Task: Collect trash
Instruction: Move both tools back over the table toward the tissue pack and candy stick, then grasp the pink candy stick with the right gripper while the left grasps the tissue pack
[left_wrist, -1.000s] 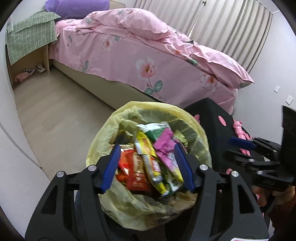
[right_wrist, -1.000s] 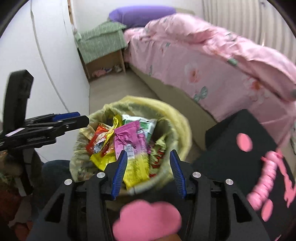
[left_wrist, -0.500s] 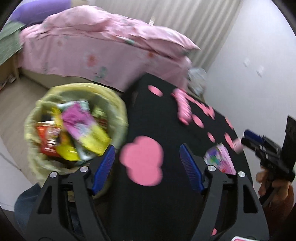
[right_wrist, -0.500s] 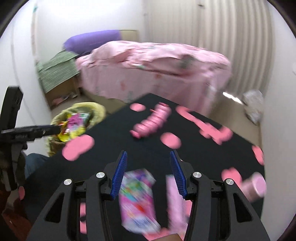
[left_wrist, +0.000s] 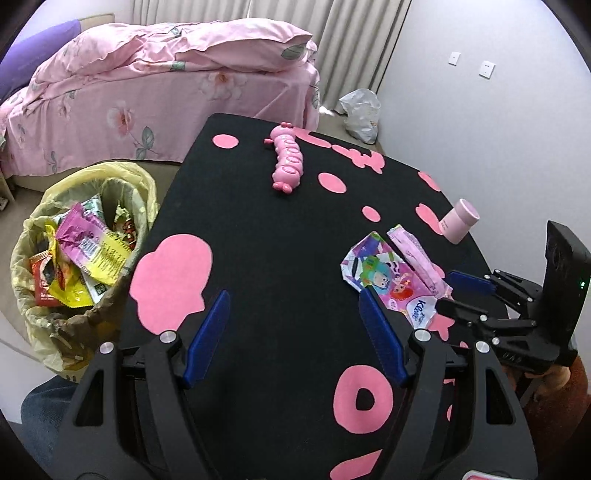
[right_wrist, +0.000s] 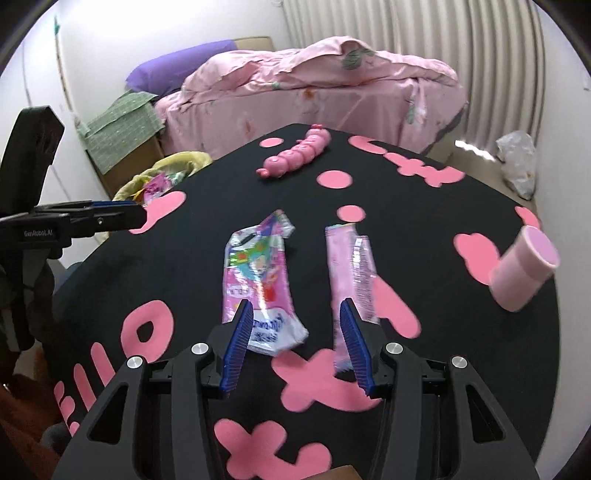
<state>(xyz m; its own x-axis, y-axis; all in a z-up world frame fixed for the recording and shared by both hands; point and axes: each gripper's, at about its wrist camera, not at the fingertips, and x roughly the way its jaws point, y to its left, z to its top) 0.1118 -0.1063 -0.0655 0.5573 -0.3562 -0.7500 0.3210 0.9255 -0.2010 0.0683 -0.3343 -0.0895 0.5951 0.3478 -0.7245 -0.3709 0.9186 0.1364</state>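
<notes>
Both grippers have swung away from the trash bin (left_wrist: 79, 258), which filled their views a second ago, and now hang over the black table (left_wrist: 280, 236) with its pink shapes. Between the blue pads of the left gripper (left_wrist: 295, 332) there is only bare tabletop; its jaws have just been opening and stand wide with nothing in them. The right gripper (right_wrist: 295, 343) also stands apart and holds nothing; its pads frame the near ends of two pieces of trash lying flat on the table: a cartoon-printed tissue wrapper (right_wrist: 260, 284) whose near end lies just beside the left pad, and a long pink wrapper (right_wrist: 351, 273) whose near end lies by the right pad. Whether the pads touch either wrapper cannot be told. In the left wrist view the same two wrappers lie side by side, just ahead of the right gripper's tips, on the right half of the table. Farther right, near the table's edge, a pale pink cup (right_wrist: 522, 273) stands on a pink patch. At the far end of the table lies a pink caterpillar toy (left_wrist: 287, 158). Off the table's left edge the bin, lined with a yellow bag, is packed with snack wrappers. Beyond it stands a bed (left_wrist: 159, 96) with pink floral bedding, with curtains (left_wrist: 351, 44) behind and a white plastic bag (left_wrist: 360, 114) on the floor by the wall.
</notes>
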